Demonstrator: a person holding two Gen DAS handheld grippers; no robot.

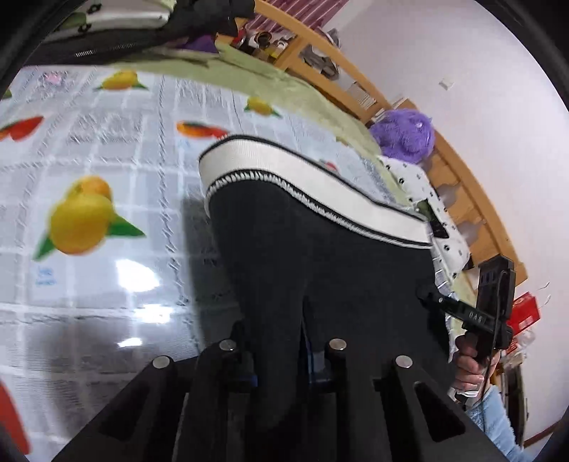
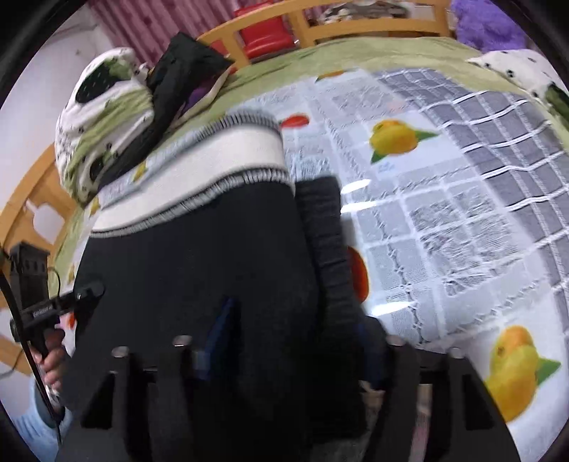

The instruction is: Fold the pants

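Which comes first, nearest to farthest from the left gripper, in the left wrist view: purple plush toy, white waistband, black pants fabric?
1. Black pants fabric, caught in the left gripper.
2. White waistband, across the middle.
3. Purple plush toy, upper right by the wooden rail.

A bed [image 2: 355,53] covered by a light green sheet is seen, framed by a wooden rail [image 2: 309,25]. Over the sheet a glossy plastic cloth [image 1: 106,149] is spread, printed with a grey-and-white grid and pictures of yellow and orange fruit with green leaves; bright glare is reflected from it. Black pants [image 1: 320,248] with a white waistband [image 1: 306,177] edged in black stitching are laid on the cloth, the waistband at the far end. At one side of the bed a bundled white-and-green spotted quilt [image 2: 103,117] and a black garment [image 2: 185,67] are piled. A purple plush toy [image 1: 403,137] is seen near a spotted pillow [image 1: 441,220].
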